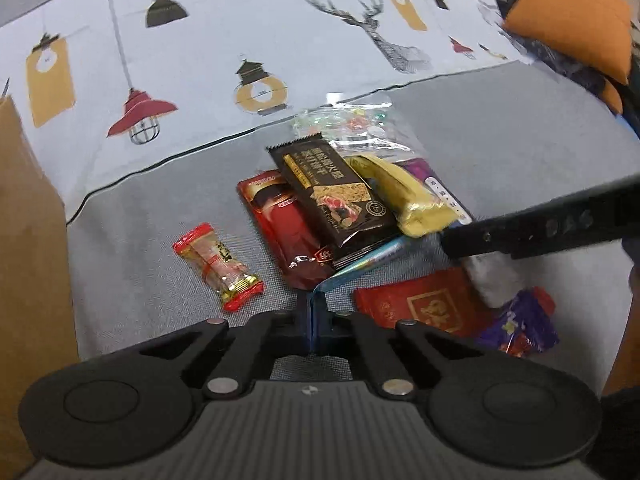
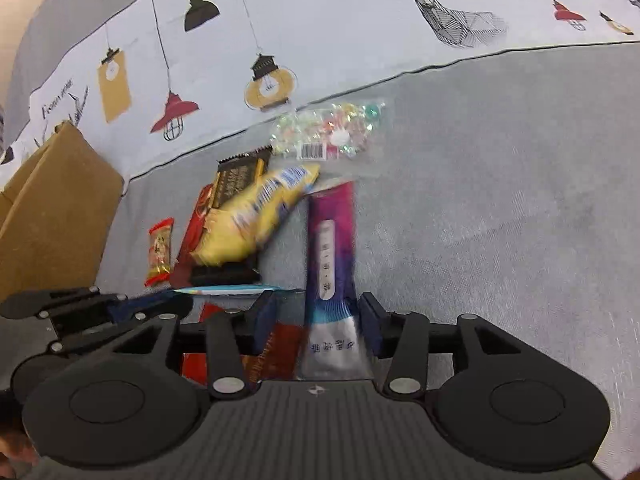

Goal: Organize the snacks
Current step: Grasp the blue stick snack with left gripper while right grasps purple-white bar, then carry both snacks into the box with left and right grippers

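Snacks lie in a pile on the grey cloth: a dark chocolate bar (image 1: 334, 196), a red packet (image 1: 286, 226), a yellow pack (image 1: 408, 196), a small red candy (image 1: 218, 266), a clear candy bag (image 1: 352, 122). My left gripper (image 1: 312, 320) is shut on the edge of a thin blue packet (image 1: 360, 266); it shows in the right wrist view (image 2: 148, 304). My right gripper (image 2: 320, 320) is open around a purple and silver packet (image 2: 330, 248), not clamped; its finger shows in the left wrist view (image 1: 532, 226).
A brown cardboard box (image 1: 28, 240) stands at the left, also in the right wrist view (image 2: 52, 208). A red packet (image 1: 420, 300) and a purple wrapper (image 1: 520, 324) lie at the right. An orange cushion (image 1: 576, 16) sits at the back right.
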`<state>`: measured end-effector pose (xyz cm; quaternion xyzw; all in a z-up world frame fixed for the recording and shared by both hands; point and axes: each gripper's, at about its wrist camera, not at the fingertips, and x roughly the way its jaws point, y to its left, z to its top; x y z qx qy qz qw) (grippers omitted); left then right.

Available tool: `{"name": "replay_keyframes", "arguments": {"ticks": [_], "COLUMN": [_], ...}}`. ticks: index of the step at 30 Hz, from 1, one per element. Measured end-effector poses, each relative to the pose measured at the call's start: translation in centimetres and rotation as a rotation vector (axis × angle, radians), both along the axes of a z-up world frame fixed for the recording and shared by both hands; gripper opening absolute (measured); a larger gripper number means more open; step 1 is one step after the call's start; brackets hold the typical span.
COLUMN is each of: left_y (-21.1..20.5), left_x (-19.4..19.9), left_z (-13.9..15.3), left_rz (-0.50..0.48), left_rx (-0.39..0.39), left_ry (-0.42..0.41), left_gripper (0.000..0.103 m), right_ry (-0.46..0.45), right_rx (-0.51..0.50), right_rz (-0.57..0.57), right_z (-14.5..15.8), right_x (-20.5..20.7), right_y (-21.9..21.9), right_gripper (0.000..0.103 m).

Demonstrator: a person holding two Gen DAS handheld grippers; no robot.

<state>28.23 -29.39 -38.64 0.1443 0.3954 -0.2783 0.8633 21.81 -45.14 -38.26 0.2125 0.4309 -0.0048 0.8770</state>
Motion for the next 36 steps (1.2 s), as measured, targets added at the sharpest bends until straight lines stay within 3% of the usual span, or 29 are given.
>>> {"name": "replay_keyframes", "arguments": {"ticks": [6, 9, 11, 13, 17, 21, 23, 25, 27, 29, 30, 34, 36], "left_y": [1.6, 3.1, 4.3, 5.0, 4.8, 3.6, 2.9, 2.5, 2.4, 2.5, 2.5, 2.6, 2.6], "left_x": [0.7, 0.8, 0.7, 0.3, -0.2, -0.3, 0.2, 1.0, 2.2, 3.1, 3.4, 4.0, 3.9], "left_z": [1.9, 2.3, 1.9, 1.8, 3.8, 3.8, 3.0, 2.3, 1.3, 1.0, 0.9, 0.8, 0.8], "left_rz": [0.146, 0.241, 0.285, 0.288, 0.244, 0.210, 0.248, 0.271, 0.294, 0.308, 0.318, 0.298, 0.300], "left_rx": [-0.029, -0.004, -0.018, -0.046, -0.071, 0.006, 0.085, 0.135, 0.164, 0.135, 0.130, 0.072, 0.057], "left_ry": [0.058, 0.133, 0.220, 0.255, 0.189, 0.139, 0.081, 0.034, 0.020, 0.019, 0.016, 0.022, 0.034], "left_gripper": [0.000, 0.000, 0.000, 0.000, 0.000, 0.001, 0.013, 0.053, 0.054, 0.055, 0.055, 0.016, 0.012], "right_ry": [-0.043, -0.050, -0.040, -0.056, -0.113, -0.143, -0.140, -0.123, -0.094, -0.071, -0.061, -0.010, 0.001], "right_rx": [-0.022, -0.028, -0.022, -0.017, -0.014, -0.007, -0.016, -0.047, -0.066, -0.076, -0.094, -0.081, -0.066], "right_rz": [-0.013, -0.031, -0.039, -0.047, -0.069, -0.071, -0.067, -0.049, -0.031, -0.025, -0.019, -0.011, -0.009], "right_z": [0.9, 1.5, 1.5, 1.9, 3.0, 3.9, 3.9, 3.6, 3.0, 2.3, 2.0, 0.4, -0.2], "right_x": [-0.9, -2.2, -3.1, -3.8, -4.3, -4.5, -4.4, -4.0, -3.6, -3.2, -2.9, -1.7, -1.4], "right_y": [-0.2, -0.4, -0.6, -0.8, -1.2, -0.9, -0.5, -0.1, 0.2, 0.1, 0.0, -0.4, -0.5], "right_gripper": [0.024, 0.024, 0.024, 0.024, 0.023, 0.023, 0.023, 0.023, 0.023, 0.023, 0.024, 0.027, 0.028]}}
